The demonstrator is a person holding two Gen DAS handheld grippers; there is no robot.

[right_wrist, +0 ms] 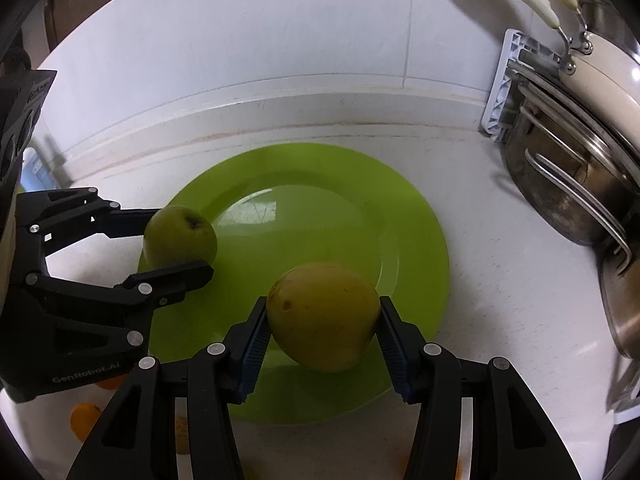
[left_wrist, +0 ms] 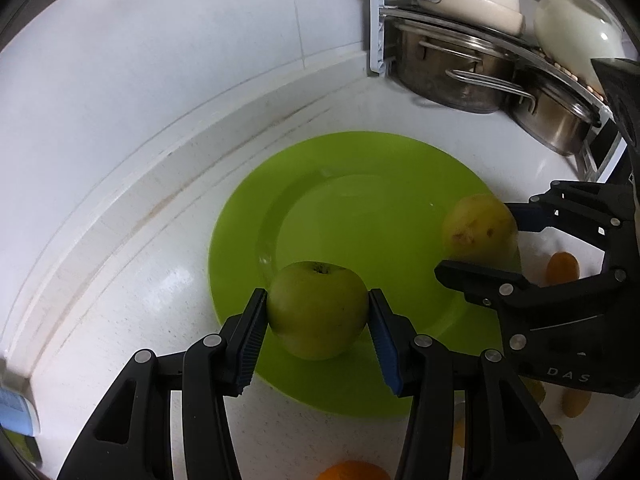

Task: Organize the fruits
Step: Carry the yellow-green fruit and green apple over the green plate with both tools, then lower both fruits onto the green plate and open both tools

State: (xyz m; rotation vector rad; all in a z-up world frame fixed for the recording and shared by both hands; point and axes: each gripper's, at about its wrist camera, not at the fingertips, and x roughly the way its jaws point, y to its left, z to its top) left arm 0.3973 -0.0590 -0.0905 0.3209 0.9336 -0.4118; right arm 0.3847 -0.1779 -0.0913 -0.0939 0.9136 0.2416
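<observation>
Over the near edge of the green plate (left_wrist: 360, 184), on a white counter (left_wrist: 152, 288): two grippers, each clamped on a fruit.

Left gripper (left_wrist: 318, 312): blue ribbed pads pressed on both flanks of a green apple (left_wrist: 318, 308), stem end up. Apple sits above the plate's near-left rim; whether it touches the plate, cannot tell.

Right gripper (right_wrist: 324, 320): pads closed on a yellowish pear-like fruit (right_wrist: 322, 316), brown specks on the skin. It hangs over the plate's near-right part, with a shadow on the plate under it.

Plate centre bare and glossy. Plate lies close to the counter's back edge, where the white tiled wall (left_wrist: 180, 60) rises.

Far right corner of the counter: a rack (left_wrist: 380, 28) with steel pots (left_wrist: 460, 76) and a cream pan (right_wrist: 600, 80) with pale handles.

Near edge of the counter: several orange fruits (left_wrist: 562, 268), partly hidden behind the grippers.
</observation>
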